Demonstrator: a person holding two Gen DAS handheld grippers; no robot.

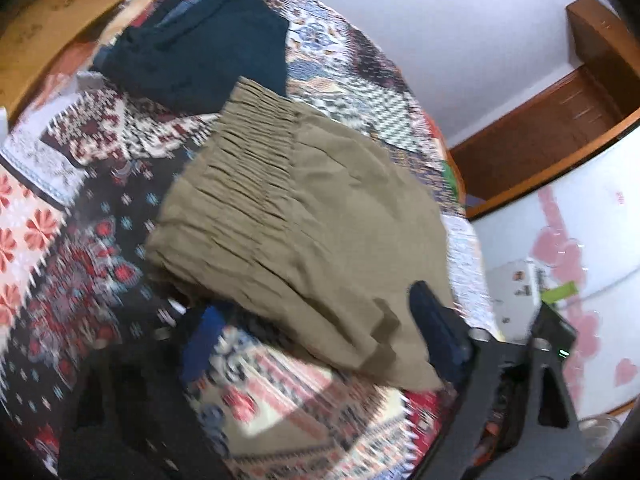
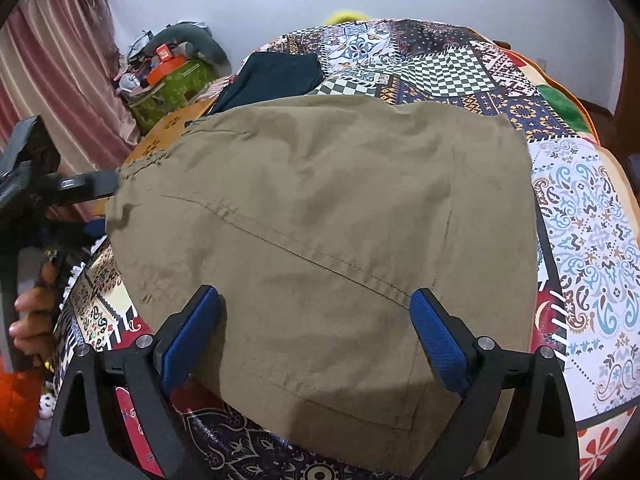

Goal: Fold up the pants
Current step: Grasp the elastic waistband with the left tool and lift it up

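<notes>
A bed took up most of the room, covered by a patchwork quilt in reds, blues and checks. On the quilt lay the khaki pants, already folded into a broad, thick pad, the gathered elastic waistband turned toward the far side of the bed. Just beyond them sat a dark folded garment, its near edge meeting the waistband.

The right gripper hung low over the near edge of the pants, its blue-padded jaws standing wide apart with cloth showing between them, gripping nothing. The left gripper was at the pants' side edge, the view from it smeared with motion; its jaws also stood apart, the cloth's edge lying between them, and I could not tell whether either pad touched it. From the other side its dark body reached in toward the waistband corner, with the person's hand below it.

To my eye the folding was well along, the pair caught between folds. The next move would call for both jaws to close on the near edge or corners and carry it over toward the waistband, evenly, so the layers did not slide.
</notes>
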